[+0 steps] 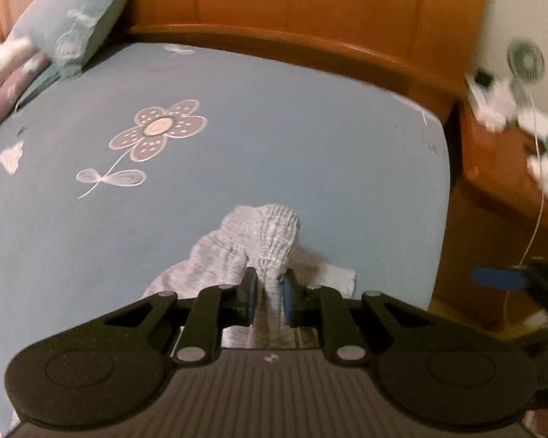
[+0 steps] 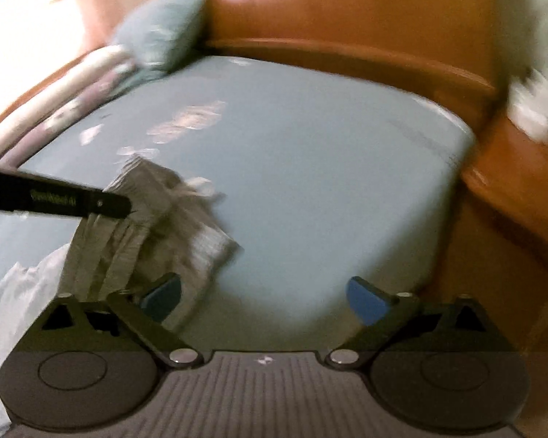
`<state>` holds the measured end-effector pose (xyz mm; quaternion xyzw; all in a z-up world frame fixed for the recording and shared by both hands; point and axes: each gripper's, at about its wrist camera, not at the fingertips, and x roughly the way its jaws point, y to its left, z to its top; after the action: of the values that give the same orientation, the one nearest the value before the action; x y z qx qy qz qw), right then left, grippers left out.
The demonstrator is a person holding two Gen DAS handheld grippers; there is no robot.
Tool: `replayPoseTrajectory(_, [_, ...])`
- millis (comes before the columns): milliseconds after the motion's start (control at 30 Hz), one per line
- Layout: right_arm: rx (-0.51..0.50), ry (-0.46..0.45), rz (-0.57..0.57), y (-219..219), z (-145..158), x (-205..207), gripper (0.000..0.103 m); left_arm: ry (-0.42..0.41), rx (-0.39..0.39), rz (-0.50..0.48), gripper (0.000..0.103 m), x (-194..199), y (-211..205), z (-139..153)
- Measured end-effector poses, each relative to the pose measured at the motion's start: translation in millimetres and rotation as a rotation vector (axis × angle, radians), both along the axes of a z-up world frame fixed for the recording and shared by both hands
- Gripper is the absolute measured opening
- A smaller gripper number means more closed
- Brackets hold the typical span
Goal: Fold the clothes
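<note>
Folding has only just begun, by the look of it. One small grey cloth [image 1: 252, 252] lies on the bed [image 1: 310, 146], low in the middle of the left wrist picture. It is still bunched and wrinkled, not flat and not neat. One part with a ribbed band sticks up in a hump, and the rest spreads out around it on the blue sheet.

The left gripper [image 1: 268, 294] is clenched on a pinch of the cloth. Its blue fingers [image 1: 288, 297] sit close together with a thin strip of grey cloth squeezed between them. In the right wrist picture the left gripper comes in from the left edge as a dark bar, with the cloth hanging and bunching below its tip.

The right gripper [image 2: 263, 297] is spread wide. Nothing is between its fingers [image 2: 365, 301]. The left one of the two is just beside the near edge of the cloth, maybe brushing it, but the picture is too blurry to tell. The other one is over bare sheet.

So one side of the cloth is held and the other side is not. I think the right gripper has to take hold next. Then the cloth needs to be pulled flat and folded over.

White cloth [image 2: 22, 292] shows at the lower left of the right wrist picture. It may be another thing waiting to be folded, but I cannot tell. A pillow [image 1: 73, 18] sits at the upper left, well apart from the work.
</note>
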<state>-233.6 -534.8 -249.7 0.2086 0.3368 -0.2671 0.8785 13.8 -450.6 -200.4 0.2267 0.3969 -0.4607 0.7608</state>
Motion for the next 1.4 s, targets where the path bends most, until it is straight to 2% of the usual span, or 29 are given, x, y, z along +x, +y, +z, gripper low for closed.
replayPoseTrajectory(67, [-0.028, 0.009, 0.073, -10, -1, 22, 0.067, 0.024, -0.020, 0.027, 0.012, 9, 3, 3])
replayPoseTrajectory(100, [-0.037, 0.005, 0.094, -16, -1, 32, 0.064, 0.031, -0.030, 0.040, 0.012, 13, 4, 4])
replayPoseTrajectory(167, [-0.052, -0.010, 0.124, -28, -1, 50, 0.064, 0.014, -0.040, 0.044, 0.012, 15, 7, 4])
replayPoseTrajectory(233, [-0.025, -0.043, 0.132, -41, -1, 63, 0.064, 0.042, -0.061, 0.070, 0.012, 21, 13, 5])
replayPoseTrajectory(400, [0.226, -0.187, 0.084, -85, -19, 87, 0.064, 0.063, -0.086, 0.120, 0.012, 34, 21, 9])
replayPoseTrajectory(600, [0.347, -0.229, 0.124, -103, -43, 108, 0.063, 0.097, -0.109, 0.127, 0.012, 43, 26, 12])
replayPoseTrajectory(633, [0.373, -0.237, 0.131, -105, -46, 110, 0.045, 0.105, -0.114, 0.134, 0.012, 45, 28, 12])
replayPoseTrajectory(667, [0.394, -0.254, 0.130, -106, -47, 110, 0.009, 0.108, -0.119, 0.140, 0.012, 47, 29, 12])
replayPoseTrajectory(700, [0.408, -0.275, 0.133, -105, -46, 109, 0.004, 0.110, -0.124, 0.146, 0.012, 49, 30, 13])
replayPoseTrajectory(767, [0.384, -0.277, 0.141, -97, -40, 106, 0.003, 0.113, -0.133, 0.155, 0.012, 51, 31, 13])
replayPoseTrajectory(900, [0.297, -0.220, 0.190, -71, -29, 103, 0.003, 0.126, -0.153, 0.155, 0.012, 54, 32, 15])
replayPoseTrajectory(1100, [0.107, -0.105, 0.358, -12, -19, 118, 0.004, 0.134, -0.168, 0.110, 0.012, 45, 26, 18])
replayPoseTrajectory(1167, [0.060, -0.069, 0.417, 5, -21, 127, 0.011, 0.132, -0.165, 0.088, 0.012, 41, 24, 18])
replayPoseTrajectory(1233, [0.072, -0.029, 0.444, 13, -26, 132, 0.021, 0.129, -0.162, 0.079, 0.012, 39, 23, 16])
replayPoseTrajectory(1300, [0.098, -0.018, 0.434, 14, -26, 128, 0.021, 0.131, -0.165, 0.066, 0.012, 38, 23, 15])
replayPoseTrajectory(1333, [0.109, -0.025, 0.421, 13, -23, 122, 0.025, 0.132, -0.165, 0.061, 0.012, 38, 22, 14])
replayPoseTrajectory(1400, [0.126, -0.030, 0.369, 9, -15, 102, 0.041, 0.140, -0.158, 0.036, 0.013, 36, 20, 11])
